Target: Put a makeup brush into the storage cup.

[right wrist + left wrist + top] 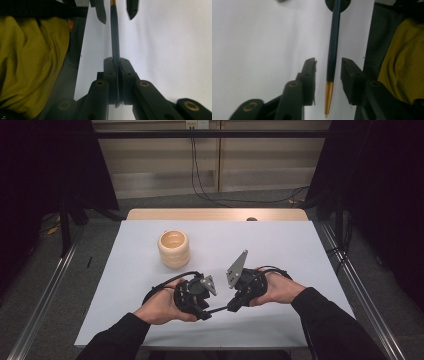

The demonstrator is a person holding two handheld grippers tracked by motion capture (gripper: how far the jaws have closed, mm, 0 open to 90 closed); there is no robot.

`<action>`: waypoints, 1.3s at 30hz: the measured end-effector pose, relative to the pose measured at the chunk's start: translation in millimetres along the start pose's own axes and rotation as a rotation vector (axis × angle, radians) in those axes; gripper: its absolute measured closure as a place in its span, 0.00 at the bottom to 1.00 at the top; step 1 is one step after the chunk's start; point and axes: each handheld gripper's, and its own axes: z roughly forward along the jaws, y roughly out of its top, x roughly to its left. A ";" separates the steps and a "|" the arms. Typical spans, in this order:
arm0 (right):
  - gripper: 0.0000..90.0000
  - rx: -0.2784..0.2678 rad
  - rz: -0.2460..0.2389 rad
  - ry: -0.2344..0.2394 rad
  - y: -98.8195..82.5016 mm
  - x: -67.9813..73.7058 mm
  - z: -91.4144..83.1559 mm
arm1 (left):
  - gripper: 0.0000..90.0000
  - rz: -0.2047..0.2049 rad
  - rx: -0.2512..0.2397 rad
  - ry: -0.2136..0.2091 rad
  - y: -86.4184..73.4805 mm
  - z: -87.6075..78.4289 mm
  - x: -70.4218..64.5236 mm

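Passing a pen (332, 53) hand to hand just above the desk (280, 245), a person works two grippers close to the near edge. The right gripper (117, 62) has its jaws clamped on the dark barrel; the left gripper (328, 67) stands with jaws parted, the pen's gold tip lying between them untouched. No earlier frame backs any motion. Doing this well likely means keeping the right grip firm, easing the left clear along the barrel's line without brushing it. Farther off, a ribbed cream cup (173, 249) waits upright, probably the pen's home.
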 end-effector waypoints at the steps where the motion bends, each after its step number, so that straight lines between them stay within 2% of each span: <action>1: 0.95 0.009 -0.002 0.018 -0.2 0.0 -0.2 | 0.67 0.016 -0.001 0.007 -0.1 -0.9 2.1; 2: 0.95 0.016 0.014 0.019 -0.7 1.0 -0.9 | 0.63 -0.019 -0.015 0.013 -1.0 -1.2 1.3; 3: 0.95 0.017 0.010 0.019 -1.0 0.7 -1.1 | 0.58 -0.028 -0.028 0.032 -1.5 -1.7 1.5; 5: 0.95 0.014 0.014 0.016 -1.4 0.5 -1.2 | 0.51 -0.026 -0.051 0.031 -2.5 -3.7 3.0; 7: 0.95 0.009 0.012 0.013 -2.1 -0.2 -1.2 | 0.42 -0.037 -0.067 0.043 -3.7 -4.5 3.1; 8: 0.95 0.006 0.014 0.010 -2.5 -0.3 -1.2 | 0.35 -0.030 -0.082 0.051 -4.8 -5.0 3.8; 9: 0.95 0.011 0.020 0.014 -3.1 -0.2 -1.6 | 0.30 -0.036 -0.097 0.061 -5.7 -5.2 4.0; 10: 0.95 0.011 0.023 0.013 -3.4 -0.2 -1.6 | 0.26 -0.060 -0.105 0.062 -7.1 -4.7 4.2; 11: 0.95 0.012 0.028 0.009 -4.0 -0.4 -1.6 | 0.22 -0.036 -0.108 0.069 -8.4 -5.2 5.6; 12: 0.95 0.014 0.032 0.008 -4.5 -0.8 -1.7 | 0.22 -0.038 -0.122 0.070 -9.6 -5.2 5.6; 14: 0.95 0.016 0.045 0.010 -5.8 -1.2 -1.6 | 0.20 -0.067 -0.158 0.065 -12.7 -3.7 5.5; 15: 0.95 0.005 0.036 -0.007 -7.0 -3.0 -1.3 | 0.17 -0.061 -0.155 0.069 -13.7 -3.9 6.7; 17: 0.95 0.015 0.062 0.004 -8.7 -1.9 -2.3 | 0.14 -0.084 -0.183 0.071 -16.7 -2.8 6.9; 20: 0.95 0.002 0.066 -0.005 -11.3 -2.1 -3.4 | 0.08 -0.106 -0.216 0.081 -20.8 -2.8 8.7; 21: 0.95 0.008 0.092 -0.011 -12.1 0.1 -5.1 | 0.07 -0.116 -0.224 0.081 -22.1 -3.7 9.3; 22: 0.95 -0.003 0.074 -0.010 -12.9 -1.0 -5.2 | 0.06 -0.125 -0.231 0.079 -23.2 -3.8 9.6; 24: 0.95 -0.005 0.087 -0.014 -14.9 0.0 -6.2 | 0.06 -0.116 -0.236 0.093 -26.1 -5.3 11.0; 25: 0.95 -0.006 0.091 -0.019 -16.0 0.4 -6.6 | 0.05 -0.106 -0.242 0.084 -27.5 -5.7 11.9; 26: 0.95 -0.008 0.096 -0.027 -17.7 0.7 -7.2 | 0.05 -0.122 -0.267 0.079 -29.0 -6.7 11.7; 27: 0.95 -0.017 0.092 -0.029 -20.3 0.3 -7.5 | 0.05 -0.105 -0.269 0.087 -29.9 -8.3 12.3; 28: 0.95 -0.017 0.097 -0.029 -21.9 0.9 -8.0 | 0.04 -0.102 -0.291 0.087 -31.3 -8.7 11.9; 29: 0.95 -0.017 0.106 -0.036 -24.1 1.9 -8.6 | 0.04 -0.115 -0.311 0.082 -33.0 -9.2 11.5; 30: 0.95 -0.015 0.117 -0.038 -27.0 3.4 -9.3 | 0.05 -0.107 -0.317 0.077 -34.1 -10.2 12.6; 31: 0.95 -0.019 0.126 -0.043 -28.6 4.2 -9.6 | 0.05 -0.123 -0.346 0.085 -35.4 -10.2 11.3; 32: 0.95 -0.034 0.111 -0.052 -30.9 3.4 -9.9 | 0.04 -0.115 -0.342 0.105 -36.8 -11.4 12.1; 34: 0.95 -0.035 0.130 -0.055 -35.0 5.4 -11.5 | 0.05 -0.130 -0.385 0.129 -39.1 -10.9 11.2; 39: 0.95 -0.089 0.150 -0.083 -43.8 7.7 -16.3 | 0.03 -0.168 -0.465 0.199 -46.6 -13.8 11.3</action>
